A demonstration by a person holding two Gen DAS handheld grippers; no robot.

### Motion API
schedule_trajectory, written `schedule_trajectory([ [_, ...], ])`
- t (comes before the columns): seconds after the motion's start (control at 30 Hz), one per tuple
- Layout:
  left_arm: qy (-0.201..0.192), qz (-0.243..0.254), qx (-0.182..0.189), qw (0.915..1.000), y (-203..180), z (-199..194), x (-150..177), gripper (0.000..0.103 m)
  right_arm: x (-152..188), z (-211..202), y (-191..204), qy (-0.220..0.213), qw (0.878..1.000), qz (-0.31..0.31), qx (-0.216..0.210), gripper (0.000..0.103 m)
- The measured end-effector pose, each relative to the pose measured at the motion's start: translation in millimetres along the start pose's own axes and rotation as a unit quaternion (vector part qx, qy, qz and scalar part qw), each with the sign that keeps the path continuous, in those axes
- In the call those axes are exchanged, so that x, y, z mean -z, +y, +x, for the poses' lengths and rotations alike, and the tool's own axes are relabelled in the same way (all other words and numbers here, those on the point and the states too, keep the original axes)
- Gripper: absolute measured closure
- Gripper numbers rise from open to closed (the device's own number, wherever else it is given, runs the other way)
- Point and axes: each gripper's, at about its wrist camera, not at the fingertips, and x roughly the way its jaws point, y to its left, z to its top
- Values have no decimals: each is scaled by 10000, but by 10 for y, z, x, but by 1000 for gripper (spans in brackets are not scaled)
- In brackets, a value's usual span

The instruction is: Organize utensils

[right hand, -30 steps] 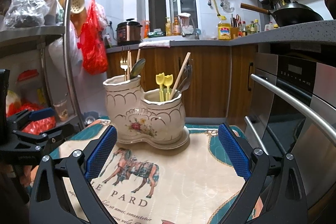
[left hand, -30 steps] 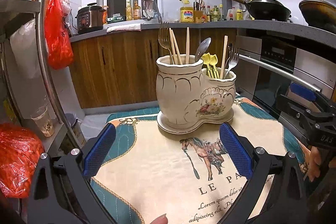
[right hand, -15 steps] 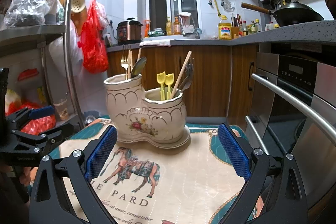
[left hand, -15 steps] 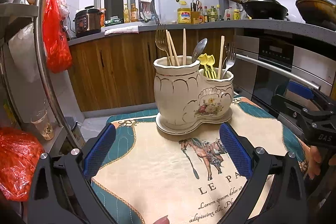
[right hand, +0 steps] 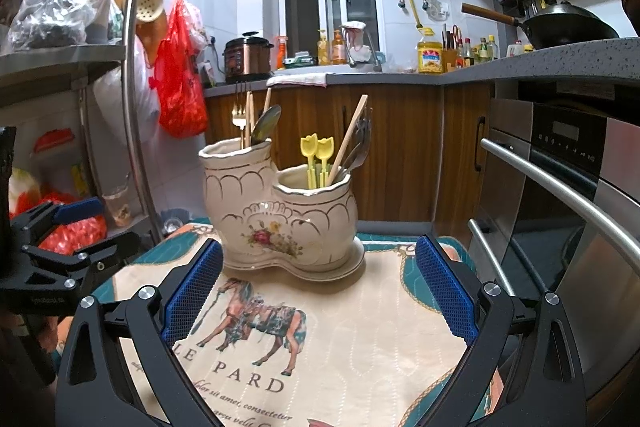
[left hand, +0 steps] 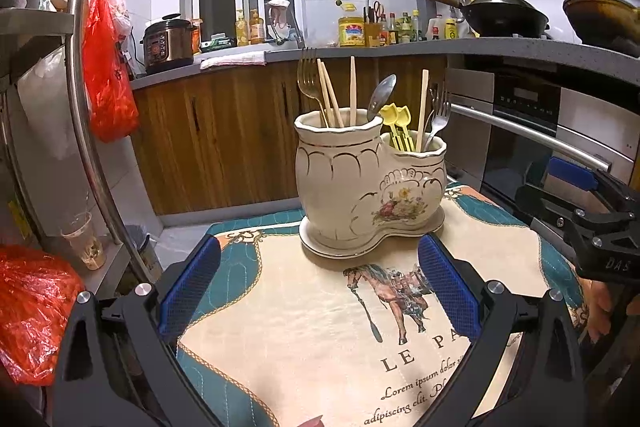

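Ceramic holder (left hand: 360,183) is sitting upright on the horse-print mat (left hand: 320,327) covering the tabletop, toward the mat's far edge. Left claw (left hand: 318,291) is hovering just short of the holder, spread wide, gripping nothing. Right claw (right hand: 318,291) likewise spread and empty, near the holder. Gold fork (left hand: 307,75), chopsticks (left hand: 352,87), spoon (left hand: 382,93) are standing in the holder's taller cup; yellow picks (right hand: 316,157) in the lower one.
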Motion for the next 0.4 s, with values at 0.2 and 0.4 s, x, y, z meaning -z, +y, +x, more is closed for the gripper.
schedule_trajectory([
  [0.2, 31, 38, 18, 10000, -9, 13, -6, 6, -3, 1, -1, 4, 10000, -6, 0, 7],
  [0.4, 275, -1, -3, 9996, -27, 113, 6, 6, 41, -1, 21, 39, 10000, -20, 0, 7],
])
